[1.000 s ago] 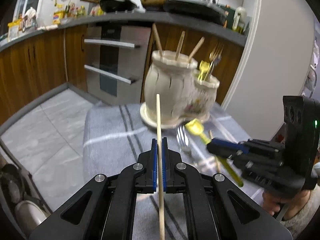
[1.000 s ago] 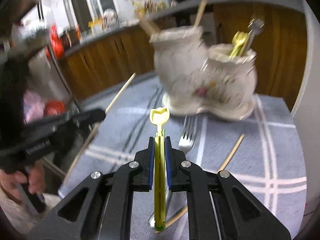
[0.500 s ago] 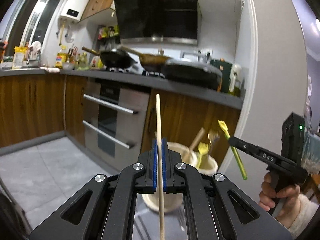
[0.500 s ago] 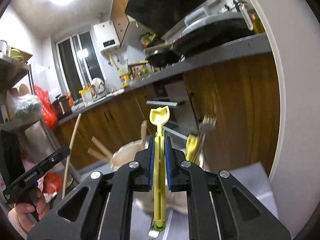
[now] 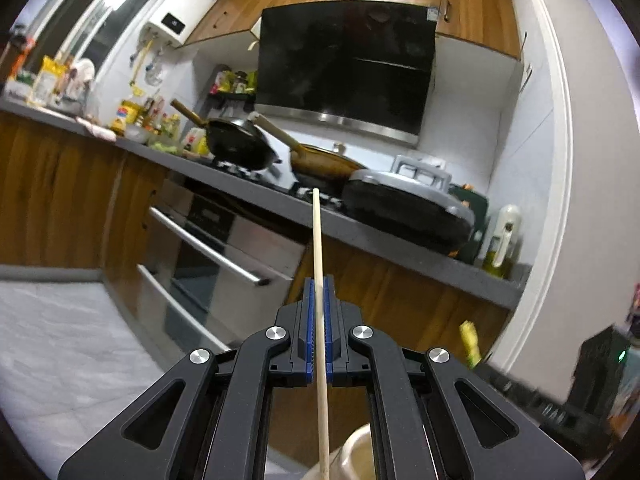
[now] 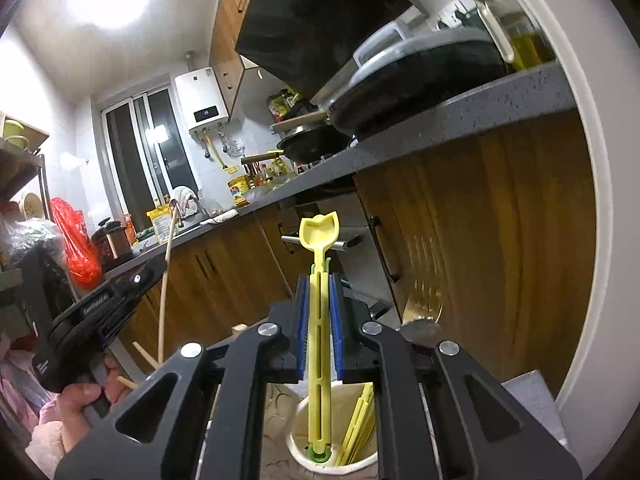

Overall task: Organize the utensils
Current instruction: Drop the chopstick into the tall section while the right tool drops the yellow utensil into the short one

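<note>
Black hand-held gripper [image 5: 319, 300], blue pads [image 5: 307, 328], silver screws [image 5: 279, 333], pink fuzzy sleeve [image 6: 44, 436]

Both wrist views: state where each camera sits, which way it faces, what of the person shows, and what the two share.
Left wrist: on the left hand-held gripper, facing level at the stove counter; shut on a chopstick; no hand visible.
Right wrist: on the right hand-held gripper, shut on a yellow spoon above a cream cup; the left hand shows.
Shared: the chopstick, range hood, grey-lidded pan.
</note>
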Demonstrator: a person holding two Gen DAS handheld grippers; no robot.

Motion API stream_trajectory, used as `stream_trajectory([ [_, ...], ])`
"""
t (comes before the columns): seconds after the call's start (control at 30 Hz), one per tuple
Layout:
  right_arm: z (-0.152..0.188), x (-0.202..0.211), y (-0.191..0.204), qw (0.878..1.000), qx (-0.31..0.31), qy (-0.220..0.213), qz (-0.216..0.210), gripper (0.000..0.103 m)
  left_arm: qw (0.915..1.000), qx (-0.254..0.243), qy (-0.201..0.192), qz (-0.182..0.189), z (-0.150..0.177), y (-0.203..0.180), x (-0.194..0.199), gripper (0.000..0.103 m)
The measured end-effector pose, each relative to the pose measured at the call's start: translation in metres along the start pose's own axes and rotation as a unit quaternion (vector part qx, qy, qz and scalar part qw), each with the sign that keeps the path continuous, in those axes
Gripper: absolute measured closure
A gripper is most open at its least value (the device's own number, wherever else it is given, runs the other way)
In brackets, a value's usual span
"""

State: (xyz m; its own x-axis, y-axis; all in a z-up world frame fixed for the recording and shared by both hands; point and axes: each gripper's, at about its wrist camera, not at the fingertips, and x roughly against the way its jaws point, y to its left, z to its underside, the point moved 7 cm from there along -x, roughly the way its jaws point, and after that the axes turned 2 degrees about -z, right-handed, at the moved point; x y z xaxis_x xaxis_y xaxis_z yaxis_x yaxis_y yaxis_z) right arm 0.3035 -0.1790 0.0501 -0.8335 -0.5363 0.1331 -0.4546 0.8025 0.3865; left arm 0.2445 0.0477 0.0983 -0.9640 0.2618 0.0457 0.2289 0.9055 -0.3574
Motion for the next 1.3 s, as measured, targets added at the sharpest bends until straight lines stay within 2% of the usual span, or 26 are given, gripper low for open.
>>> stream_trajectory([
  [0.23,0.01,-0.009,-0.001,1.0,0.003,0.004,-0.011,0.093,0.9984,0.023,-0.013,0.05,0.0,-0.016,-0.016,0.099],
  [0.57,0.013,-0.022,-0.009,1.0,0.001,0.01,-0.018,0.093,0.997,-0.009,0.004,0.077,0.016,-0.026,-0.013,0.099],
  [0.87,0.016,-0.024,-0.008,0.999,0.036,-0.011,0.005,0.093,0.9965,-0.011,0.012,0.082,0.017,-0.024,-0.009,0.098],
  [1.07,0.024,-0.024,-0.008,0.998,0.063,-0.01,0.019,0.093,0.9965,-0.01,0.011,0.082,0.017,-0.025,-0.005,0.098],
  [1.3,0.034,-0.012,0.0,0.994,0.096,0.037,0.043,0.093,0.9971,-0.037,0.013,0.066,0.017,-0.026,0.017,0.098],
])
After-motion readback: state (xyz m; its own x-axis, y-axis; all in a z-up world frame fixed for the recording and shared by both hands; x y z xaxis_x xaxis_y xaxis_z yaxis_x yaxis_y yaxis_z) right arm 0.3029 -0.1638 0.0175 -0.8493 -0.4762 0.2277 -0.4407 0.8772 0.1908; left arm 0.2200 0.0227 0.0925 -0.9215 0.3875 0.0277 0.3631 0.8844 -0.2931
